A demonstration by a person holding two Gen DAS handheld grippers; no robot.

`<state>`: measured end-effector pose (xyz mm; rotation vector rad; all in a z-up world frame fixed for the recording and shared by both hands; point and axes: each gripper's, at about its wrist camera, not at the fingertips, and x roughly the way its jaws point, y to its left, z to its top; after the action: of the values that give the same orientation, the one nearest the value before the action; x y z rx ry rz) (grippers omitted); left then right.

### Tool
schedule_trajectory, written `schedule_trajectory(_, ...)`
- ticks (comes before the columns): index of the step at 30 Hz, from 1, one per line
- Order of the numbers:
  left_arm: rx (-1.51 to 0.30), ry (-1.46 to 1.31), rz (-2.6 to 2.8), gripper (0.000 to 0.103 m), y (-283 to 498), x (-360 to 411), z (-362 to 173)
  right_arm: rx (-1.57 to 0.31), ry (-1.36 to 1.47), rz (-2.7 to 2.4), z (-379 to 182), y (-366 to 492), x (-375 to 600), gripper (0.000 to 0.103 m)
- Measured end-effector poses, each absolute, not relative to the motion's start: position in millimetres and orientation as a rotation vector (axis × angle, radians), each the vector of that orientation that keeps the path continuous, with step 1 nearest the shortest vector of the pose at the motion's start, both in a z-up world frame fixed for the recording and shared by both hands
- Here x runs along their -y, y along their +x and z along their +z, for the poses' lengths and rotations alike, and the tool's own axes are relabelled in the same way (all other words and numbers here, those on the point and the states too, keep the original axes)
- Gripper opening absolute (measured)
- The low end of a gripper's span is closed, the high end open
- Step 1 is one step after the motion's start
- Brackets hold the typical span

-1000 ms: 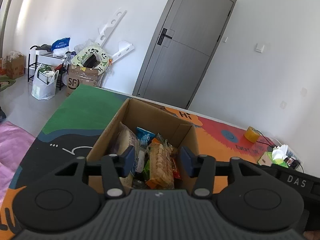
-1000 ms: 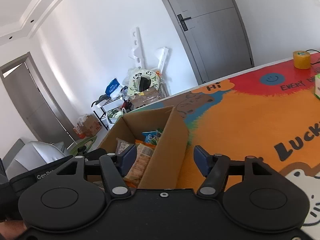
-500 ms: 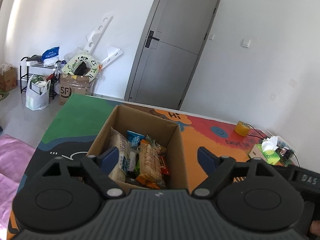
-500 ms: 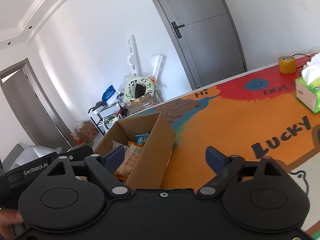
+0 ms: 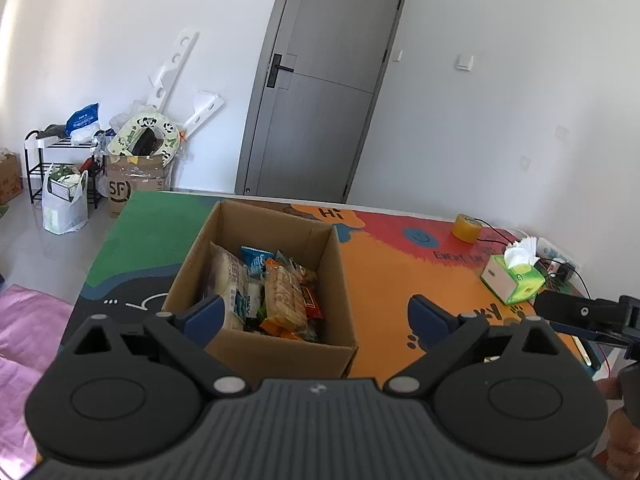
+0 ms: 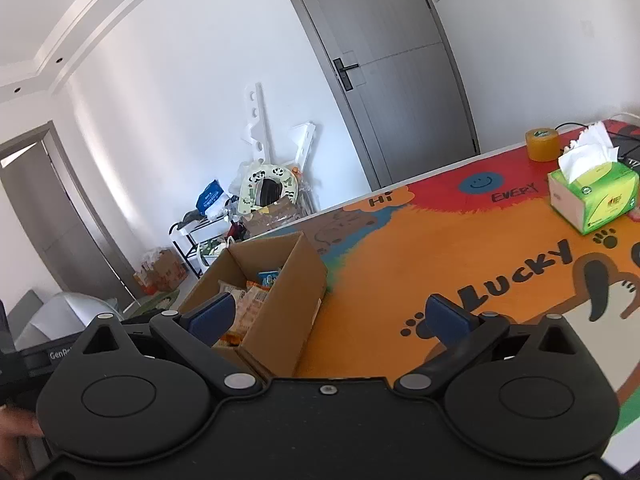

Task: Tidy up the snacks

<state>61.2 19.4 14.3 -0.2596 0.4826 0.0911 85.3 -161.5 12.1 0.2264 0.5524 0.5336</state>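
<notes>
The cardboard box (image 5: 262, 276) sat open on the tabletop (image 5: 400, 280), toward its left end, where the printed cover turned from orange to green and black. Snack packets (image 5: 276, 292) stood packed upright inside — a pale wrapper at the left, a blue one behind, an orange-edged cracker pack in the middle. From the right wrist view the same box (image 6: 280, 304) lay left of centre, its near corner just ahead of that gripper's left finger.

The left gripper (image 5: 316, 316) hung above the box's near wall, fingers spread wide and empty. The right gripper (image 6: 328, 320) was likewise spread wide, holding nothing, over the orange part of the cover beside the box.

Farther right on the tabletop stood a green tissue box (image 6: 592, 196) and, beyond it, a roll of yellow tape (image 6: 542, 144) with dark cables near it. The cover carried bright lettering, paw prints and a smiley face.

Behind the tabletop rose a white wall with a grey door (image 5: 324, 92). In the left corner — floor level — sat a black rack (image 5: 52, 160), bags, a brown carton (image 5: 134, 188) and white boards leaning on the wall.
</notes>
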Motion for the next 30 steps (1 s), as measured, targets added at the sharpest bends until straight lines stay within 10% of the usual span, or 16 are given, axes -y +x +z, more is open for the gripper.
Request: schedule_trajectory(30, -0.497, -0.111, 0.037, 0.102, 24, -10, 29, -0.551, 0.143, 0.53, 29, 31, 176, 0.103)
